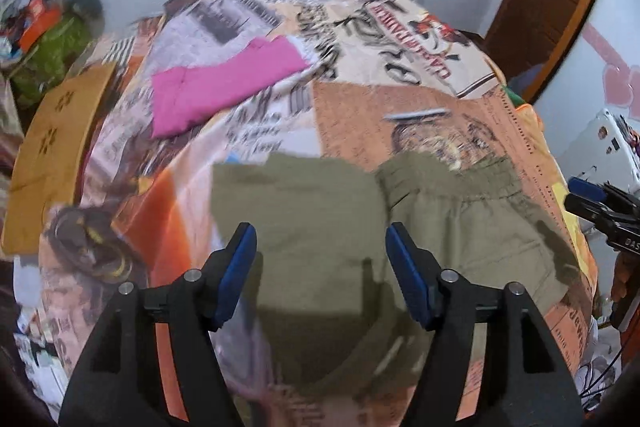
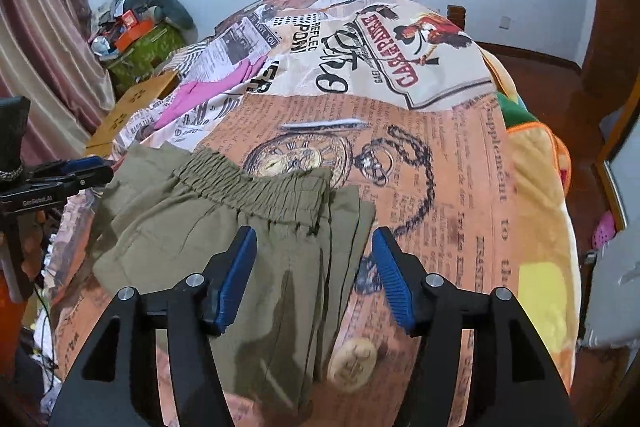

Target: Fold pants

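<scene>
My left gripper (image 1: 320, 251) is released, its blue pads spread wide with nothing between them, hovering above the olive pants (image 1: 360, 235). My right gripper (image 2: 314, 255) is likewise released and empty, poised over the same pants (image 2: 248, 227) just below the elastic waistband (image 2: 256, 183). The pants lie flat on the bed, on a newspaper-print bedspread (image 2: 440, 167), folded with a second layer showing along the edge nearest the right gripper. Beyond the pants, toward the far end of the bed, lies a pink garment (image 1: 216, 87), well apart from them. A thin silver-grey object (image 2: 324, 125) rests on the bedspread just beyond the waistband; I cannot tell what it is. A yellow cardboard box (image 1: 52, 155) sits beside the bed, on the pink garment's side.
</scene>
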`<state>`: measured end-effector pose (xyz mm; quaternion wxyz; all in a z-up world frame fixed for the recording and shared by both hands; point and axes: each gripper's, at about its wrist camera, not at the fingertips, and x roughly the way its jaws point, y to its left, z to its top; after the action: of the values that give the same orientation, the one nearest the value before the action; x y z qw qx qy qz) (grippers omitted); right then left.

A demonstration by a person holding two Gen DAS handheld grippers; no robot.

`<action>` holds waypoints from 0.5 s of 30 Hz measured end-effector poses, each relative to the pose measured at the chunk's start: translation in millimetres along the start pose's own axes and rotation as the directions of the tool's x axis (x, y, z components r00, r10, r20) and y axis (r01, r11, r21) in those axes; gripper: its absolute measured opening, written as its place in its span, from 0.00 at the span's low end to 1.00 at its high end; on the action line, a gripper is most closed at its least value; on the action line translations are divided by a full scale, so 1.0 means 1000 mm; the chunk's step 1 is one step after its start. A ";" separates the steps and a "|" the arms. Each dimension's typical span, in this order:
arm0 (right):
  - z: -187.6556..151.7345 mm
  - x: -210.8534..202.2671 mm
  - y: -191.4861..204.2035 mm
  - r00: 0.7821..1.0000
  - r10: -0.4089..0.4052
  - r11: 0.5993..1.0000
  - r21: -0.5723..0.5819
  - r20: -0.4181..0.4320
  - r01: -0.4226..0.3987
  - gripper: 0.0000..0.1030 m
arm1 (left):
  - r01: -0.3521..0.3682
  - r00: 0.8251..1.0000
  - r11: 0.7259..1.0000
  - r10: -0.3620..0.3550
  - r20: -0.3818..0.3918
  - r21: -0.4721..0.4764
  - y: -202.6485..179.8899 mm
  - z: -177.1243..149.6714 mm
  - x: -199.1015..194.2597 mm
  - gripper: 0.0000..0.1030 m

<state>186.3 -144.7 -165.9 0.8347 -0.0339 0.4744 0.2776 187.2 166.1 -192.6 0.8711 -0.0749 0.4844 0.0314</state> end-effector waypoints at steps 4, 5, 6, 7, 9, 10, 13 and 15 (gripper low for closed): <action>-0.016 0.006 -0.005 0.999 0.021 0.998 0.055 -0.038 -0.018 0.55 | 0.017 0.998 0.998 -0.021 -0.065 -0.059 0.019 -0.019 0.011 0.65; -0.020 0.009 -0.008 0.998 0.030 0.997 0.077 -0.051 -0.026 0.55 | 0.021 0.996 0.997 -0.027 -0.081 -0.071 0.023 -0.024 0.014 0.65; -0.024 0.011 -0.011 0.997 0.040 0.995 0.099 -0.063 -0.034 0.55 | 0.028 0.995 0.996 -0.036 -0.096 -0.084 0.027 -0.029 0.017 0.65; -0.029 0.015 -0.015 0.996 0.052 0.990 0.132 -0.074 -0.042 0.55 | 0.033 0.993 0.995 -0.042 -0.106 -0.093 0.029 -0.033 0.019 0.65; -0.038 0.020 -0.021 0.993 0.073 0.982 0.181 -0.091 -0.056 0.55 | 0.044 0.991 0.993 -0.057 -0.117 -0.112 0.033 -0.041 0.021 0.65; -0.041 0.024 -0.024 0.990 0.088 0.977 0.204 -0.109 -0.064 0.55 | 0.053 0.990 0.991 -0.068 -0.122 -0.122 0.034 -0.043 0.023 0.65; -0.049 0.030 -0.030 0.986 0.125 0.963 0.253 -0.114 -0.093 0.55 | 0.090 0.985 0.985 -0.110 -0.135 -0.149 0.036 -0.046 0.030 0.65; -0.048 0.031 -0.032 0.984 0.142 0.958 0.264 -0.110 -0.109 0.55 | 0.099 0.982 0.983 -0.121 -0.142 -0.152 0.034 -0.044 0.035 0.65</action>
<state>177.0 -173.3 -224.4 0.7806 0.0871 0.5601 0.2636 164.3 191.6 -248.9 0.8245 -0.1668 0.5405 0.0122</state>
